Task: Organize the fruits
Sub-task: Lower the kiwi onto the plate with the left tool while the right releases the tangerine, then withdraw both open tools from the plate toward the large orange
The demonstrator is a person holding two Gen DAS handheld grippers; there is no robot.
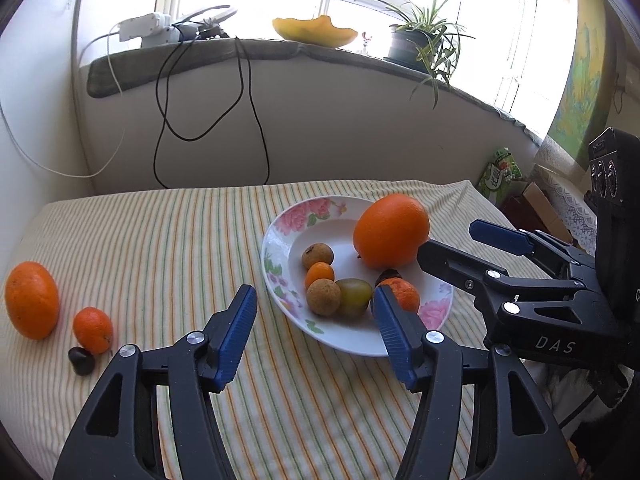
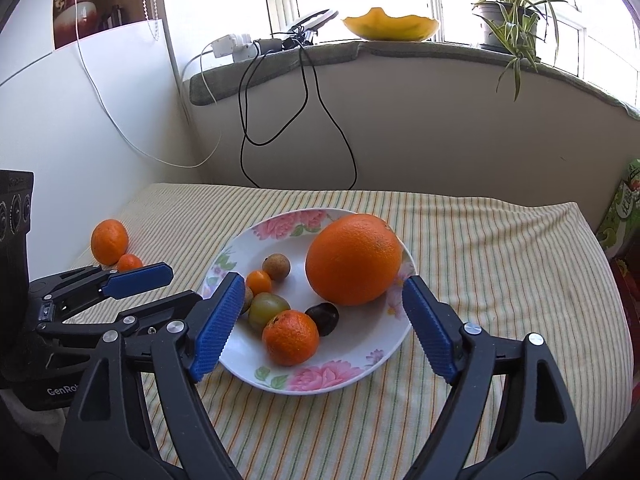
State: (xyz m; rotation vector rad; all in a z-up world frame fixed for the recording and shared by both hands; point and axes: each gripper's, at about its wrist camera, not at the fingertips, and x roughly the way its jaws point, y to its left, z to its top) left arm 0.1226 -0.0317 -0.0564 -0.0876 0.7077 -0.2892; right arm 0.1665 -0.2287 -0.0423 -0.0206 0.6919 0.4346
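A flowered white plate (image 1: pixel 276 248) (image 2: pixel 312 380) on the striped cloth holds a large orange (image 1: pixel 390 236) (image 2: pixel 354 258), a mandarin (image 1: pixel 404 294) (image 2: pixel 290 338), a green fruit (image 1: pixel 353 297) (image 2: pixel 267 309), a kumquat (image 1: pixel 319 275) (image 2: pixel 258 282), brown longans (image 1: pixel 317 256) (image 2: pixel 275 266) and a dark fruit (image 2: pixel 323 318). On the cloth to the left lie a second orange (image 1: pixel 31 306) (image 2: pixel 109 241), a small mandarin (image 1: pixel 93 330) (image 2: pixel 129 263) and another dark fruit (image 1: pixel 81 360). My left gripper (image 1: pixel 316 336) (image 2: pixel 160 292) hovers open at the plate's near left rim. My right gripper (image 2: pixel 324 328) (image 1: pixel 460 244) stands open just short of the large orange, gripping nothing.
Behind the table a padded windowsill carries a yellow bowl (image 2: pixel 390 26), a potted plant (image 2: pixel 508 16) and a power strip (image 2: pixel 236 46) with cables hanging down the wall. A green carton (image 1: pixel 500 176) stands past the table's right edge.
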